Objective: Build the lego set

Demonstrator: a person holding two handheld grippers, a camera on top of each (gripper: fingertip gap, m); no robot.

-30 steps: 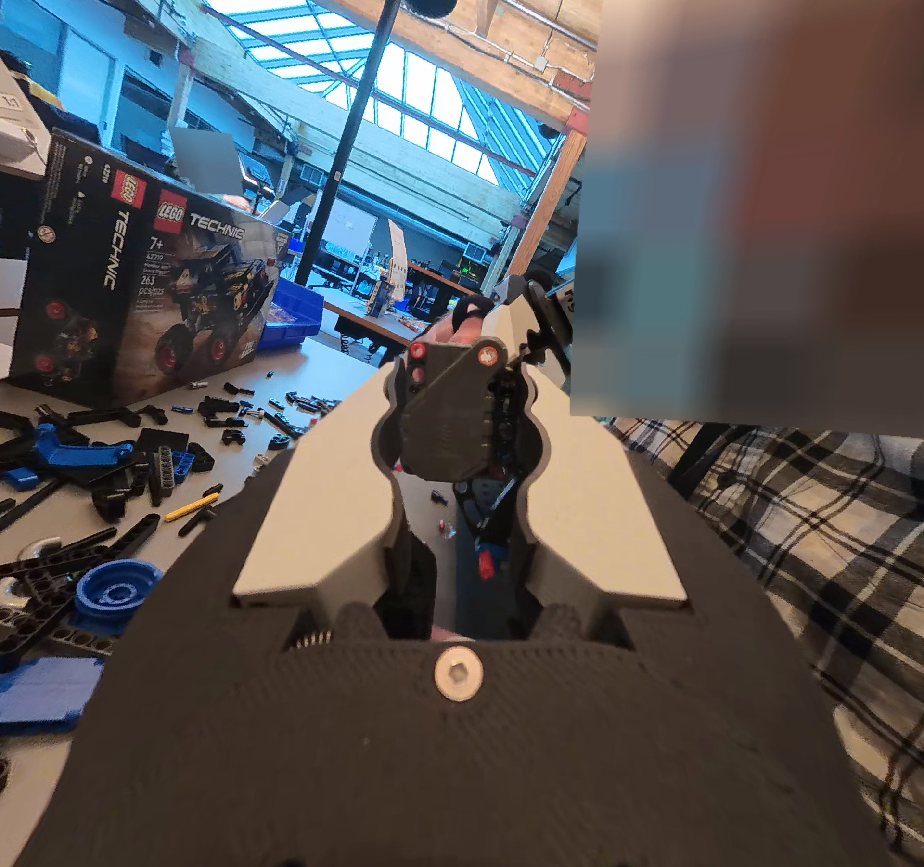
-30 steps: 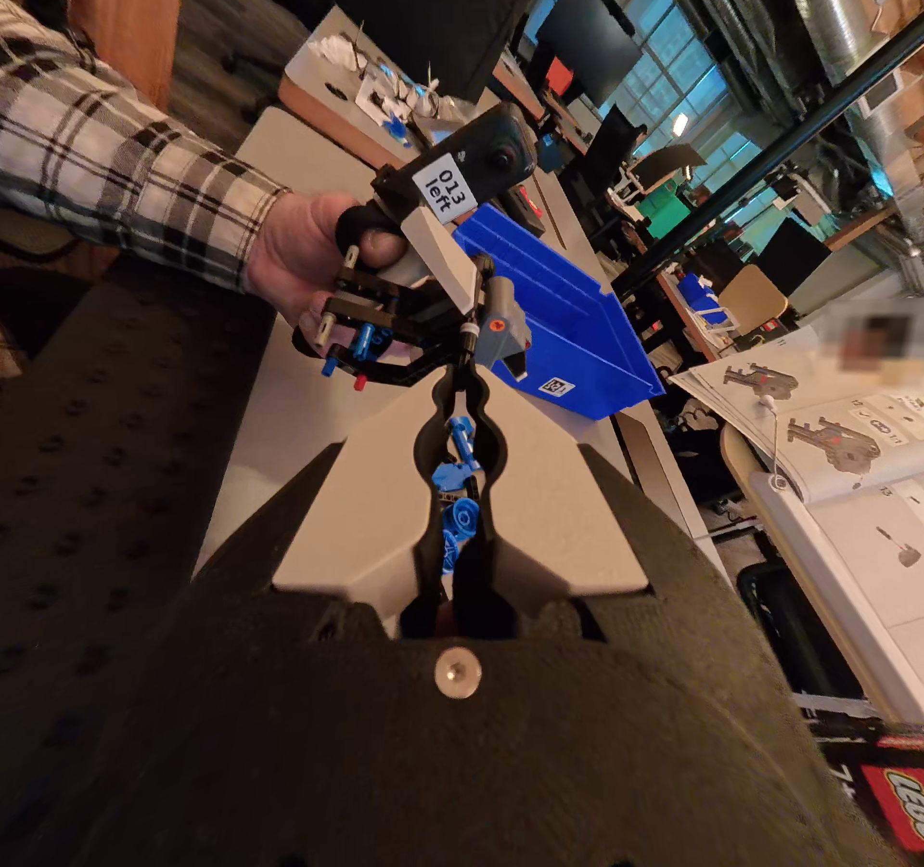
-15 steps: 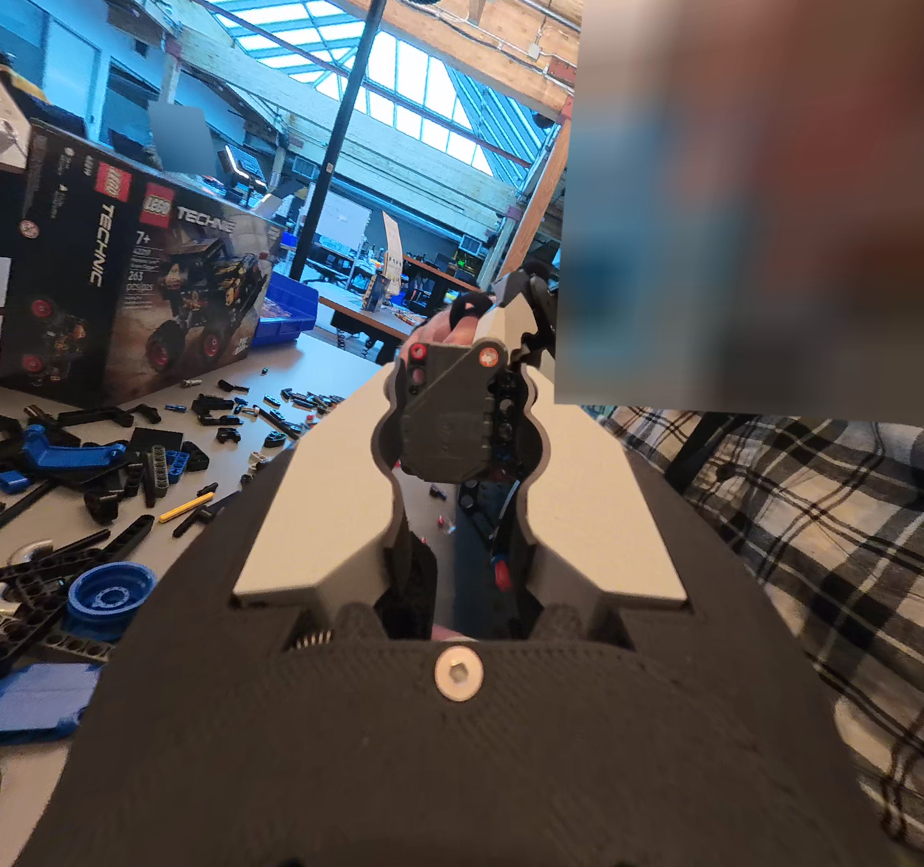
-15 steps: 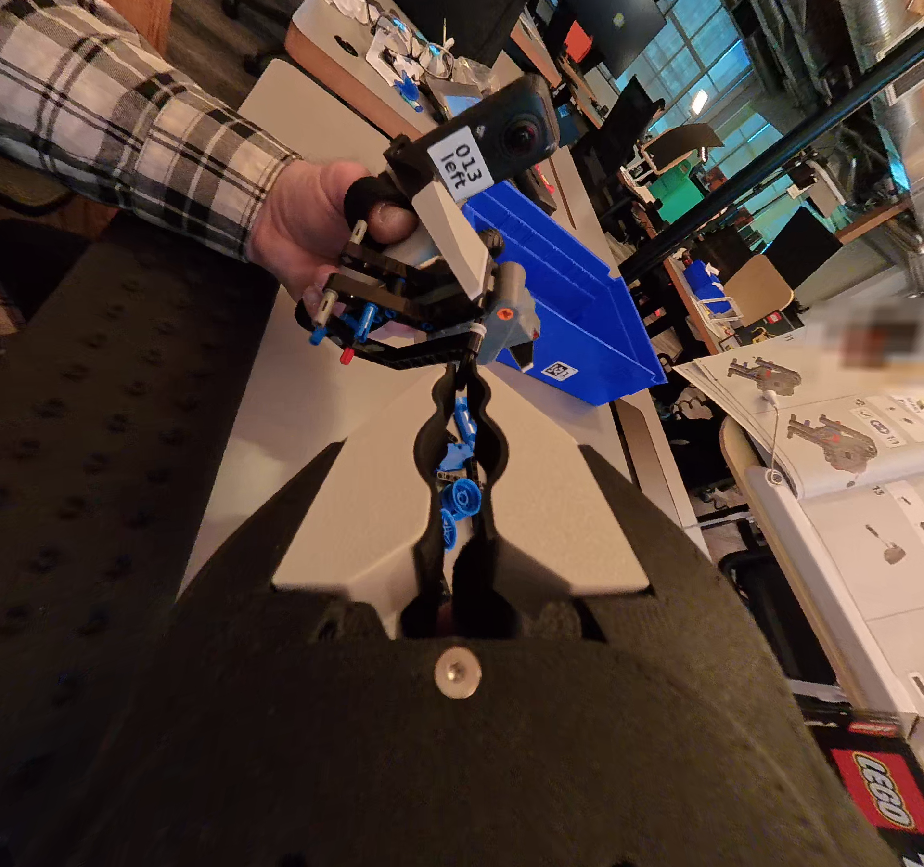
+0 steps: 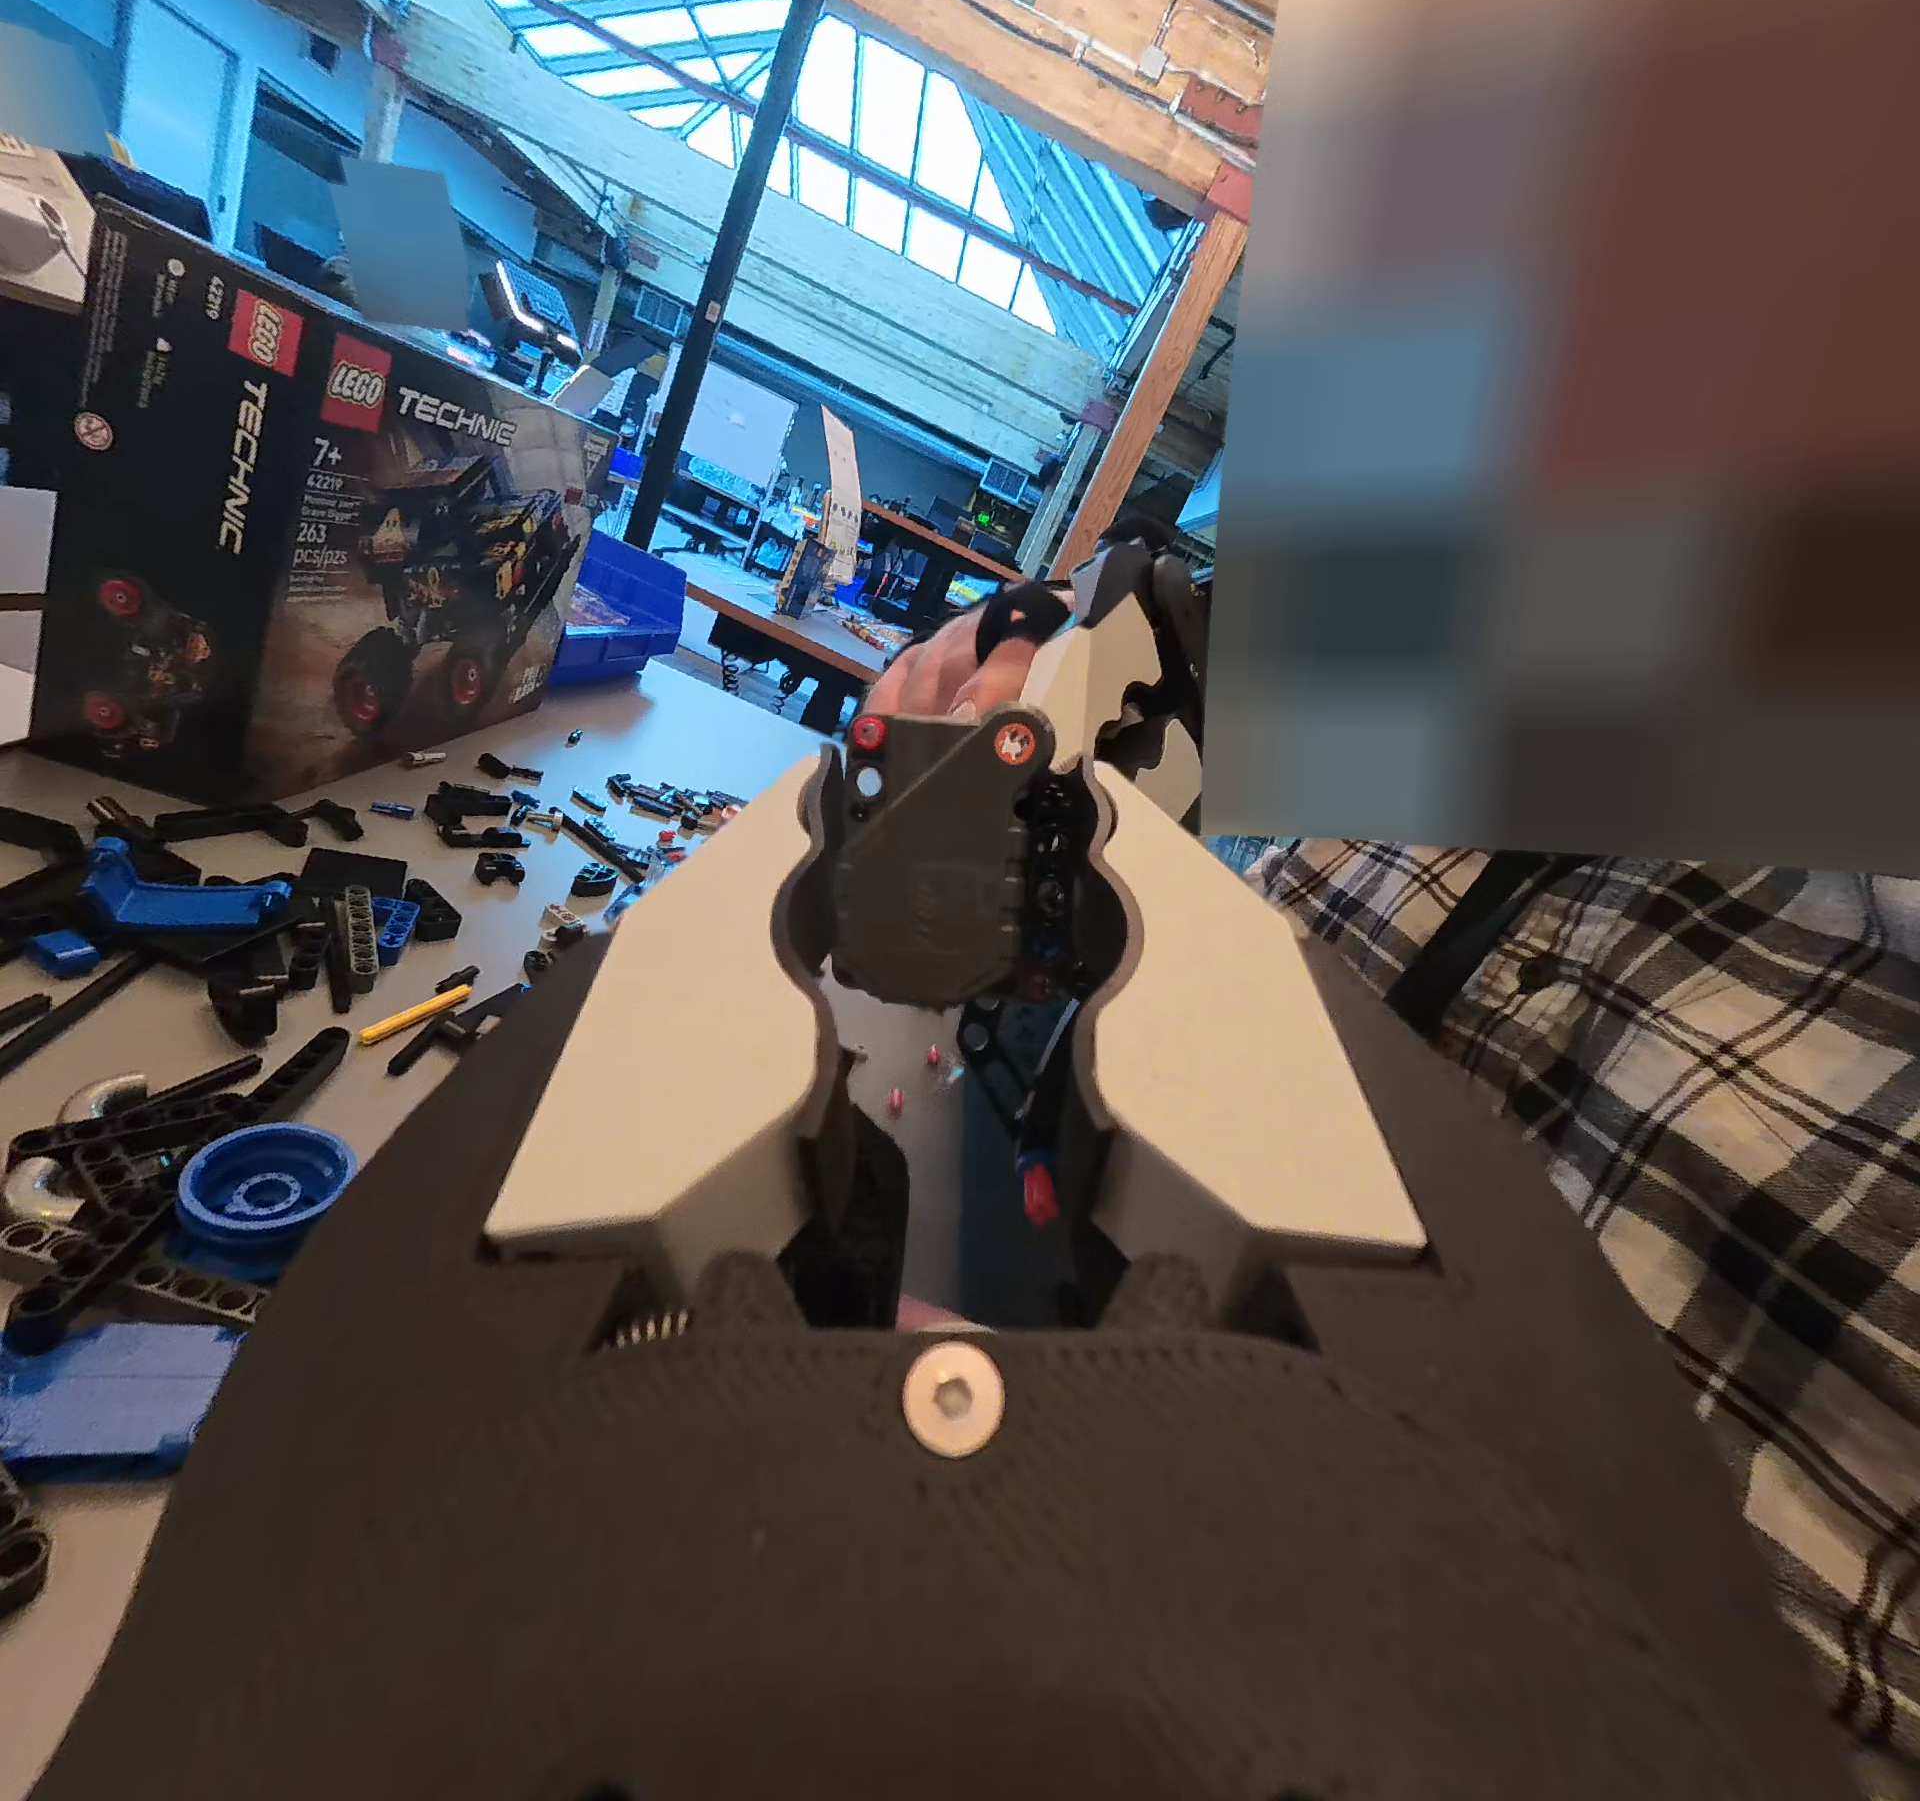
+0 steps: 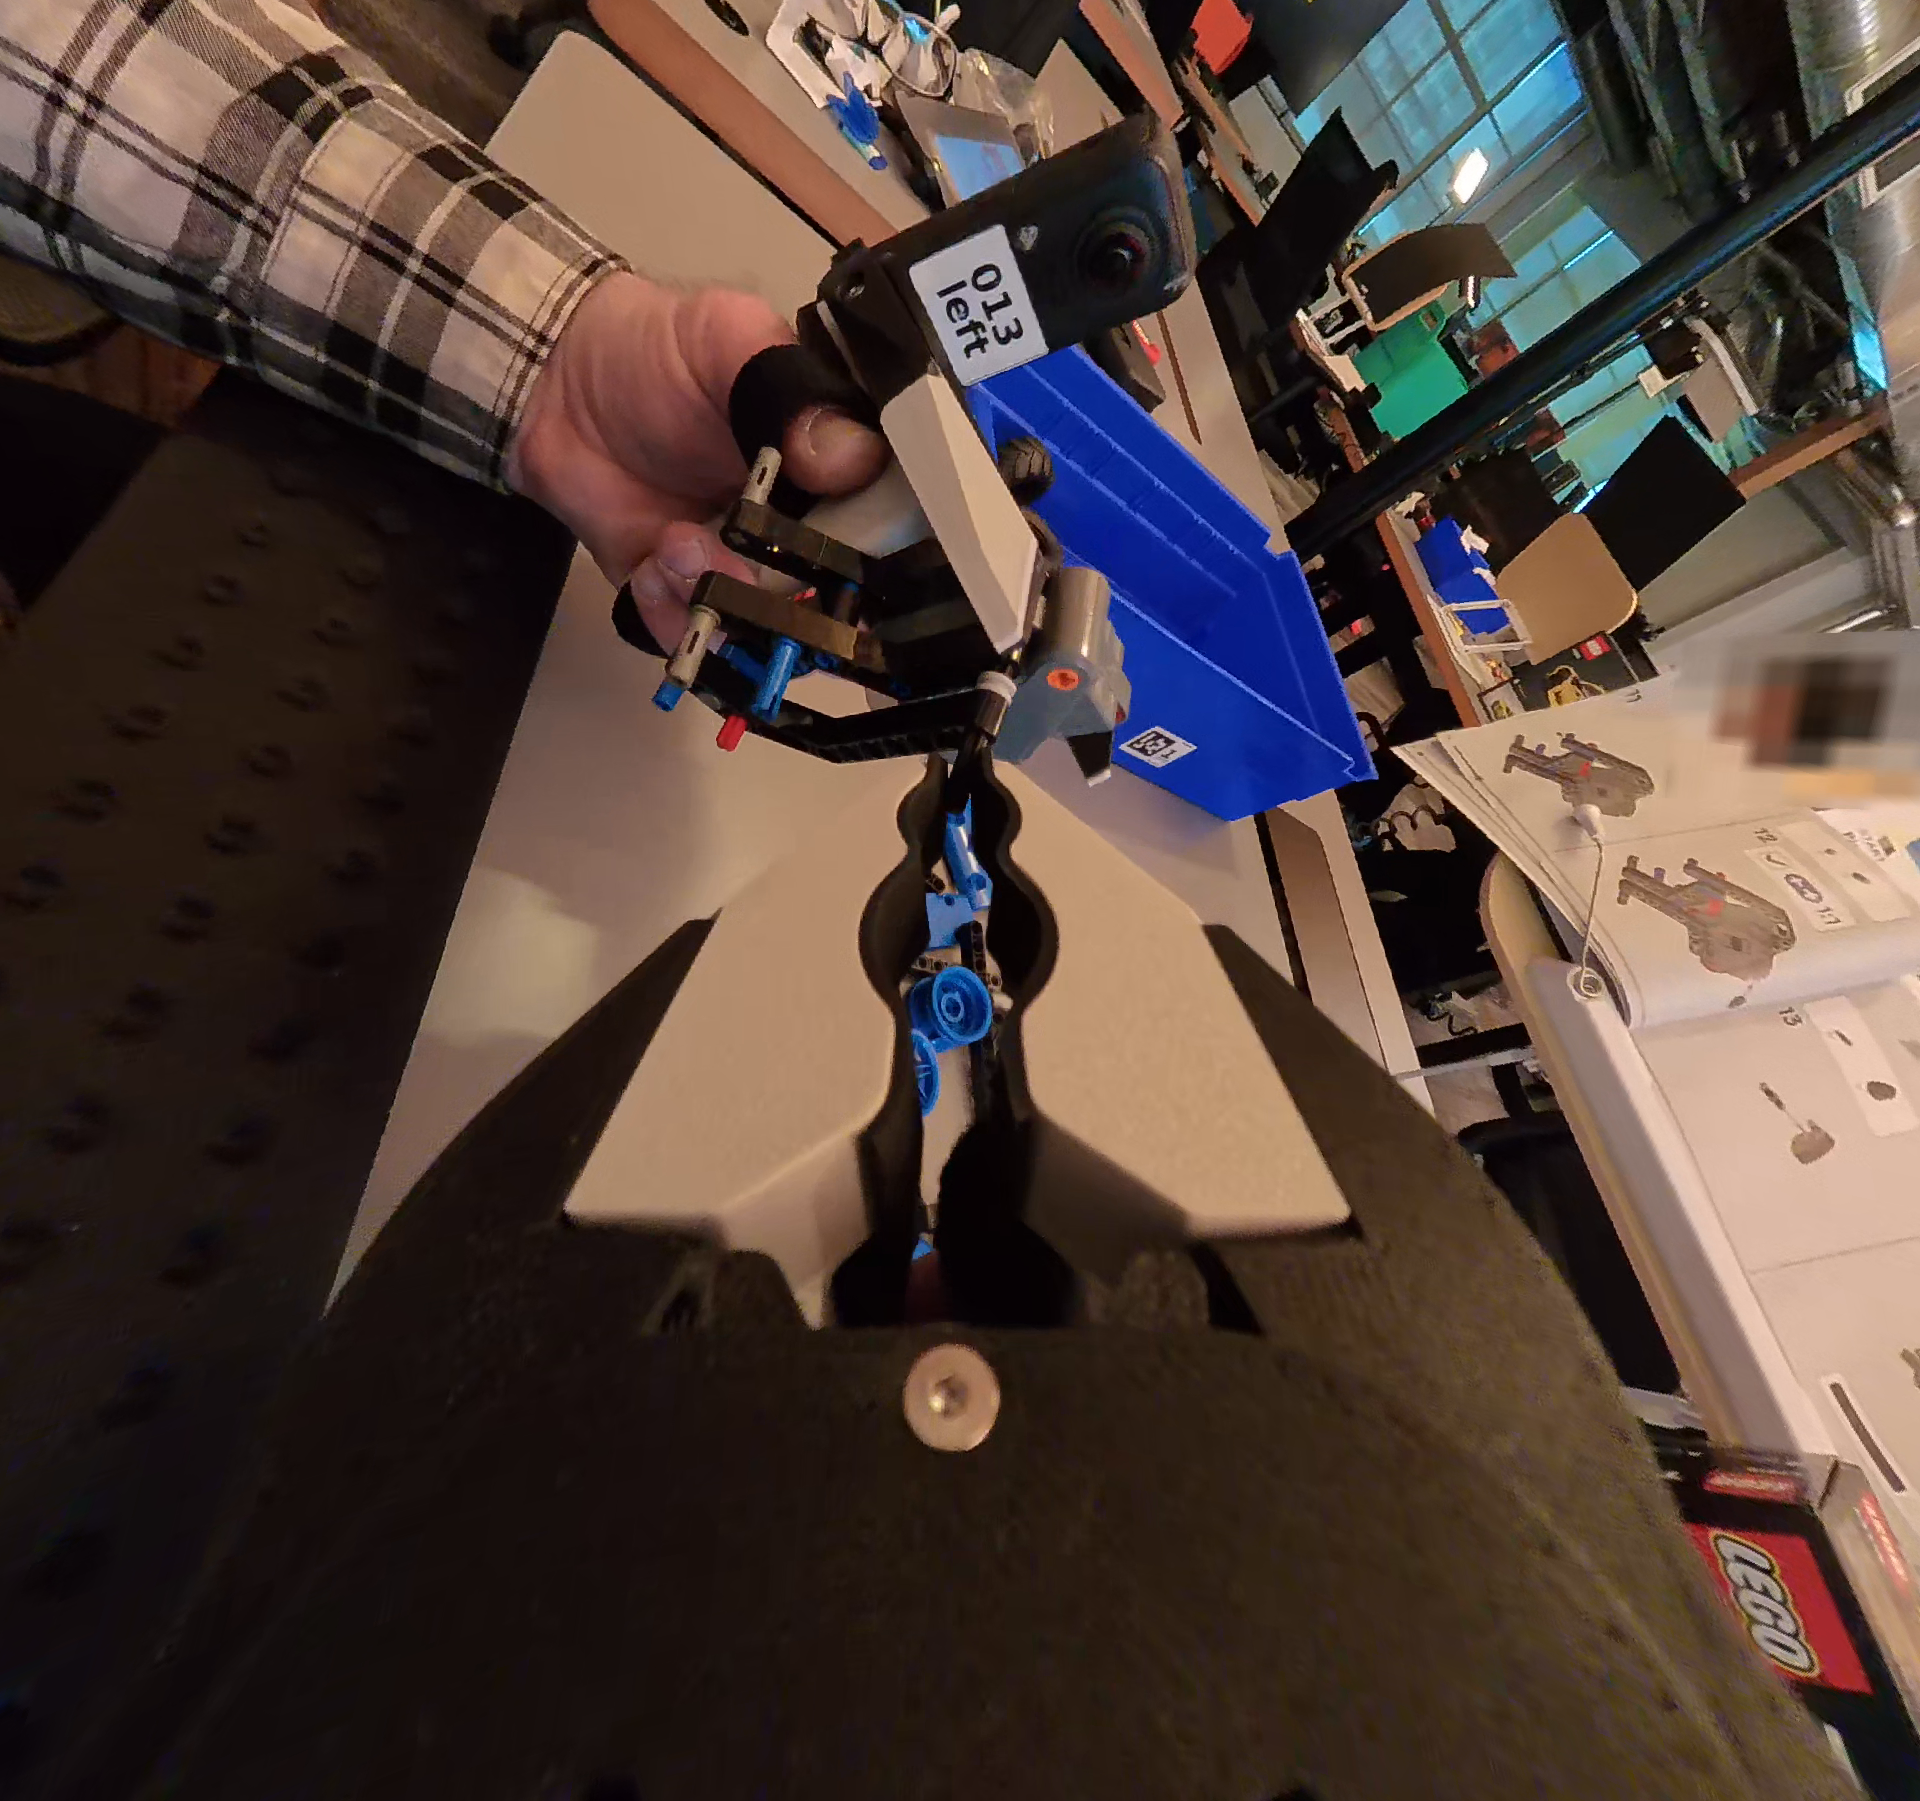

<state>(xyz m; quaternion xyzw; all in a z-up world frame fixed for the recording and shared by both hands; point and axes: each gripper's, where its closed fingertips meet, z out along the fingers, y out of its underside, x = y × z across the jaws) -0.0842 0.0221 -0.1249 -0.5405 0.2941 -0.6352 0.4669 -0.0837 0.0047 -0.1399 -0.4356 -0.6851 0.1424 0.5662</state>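
My left gripper [image 5: 951, 785] is shut on a dark grey and black lego assembly [image 5: 935, 878] and holds it in the air above the table. A black beam with a red pin [image 5: 1039, 1195] hangs below the assembly. My right gripper [image 6: 961, 780] is nearly closed, and its tips pinch a thin black rod at the assembly's lower edge [image 6: 821, 650], next to a grey block [image 6: 1070, 691]. The right gripper [image 5: 1081, 712] shows just behind the assembly in the left wrist view. The left gripper [image 6: 987, 629] shows in the right wrist view, held in a hand. Blue parts [image 6: 951, 1003] show in the gap between the right fingers; I cannot tell if they are held.
Several loose black and blue parts and a blue wheel rim [image 5: 265, 1185] lie on the grey table [image 5: 665, 712] at left. The lego box [image 5: 312, 525] stands behind them. A blue bin [image 6: 1164, 556] and an open instruction booklet [image 6: 1662, 868] are at right. A plaid-shirted person [image 5: 1662, 1076] is close.
Both grippers keep their hold. The two hands have tilted slightly together, so the left gripper and assembly sit a little higher in the right wrist view.
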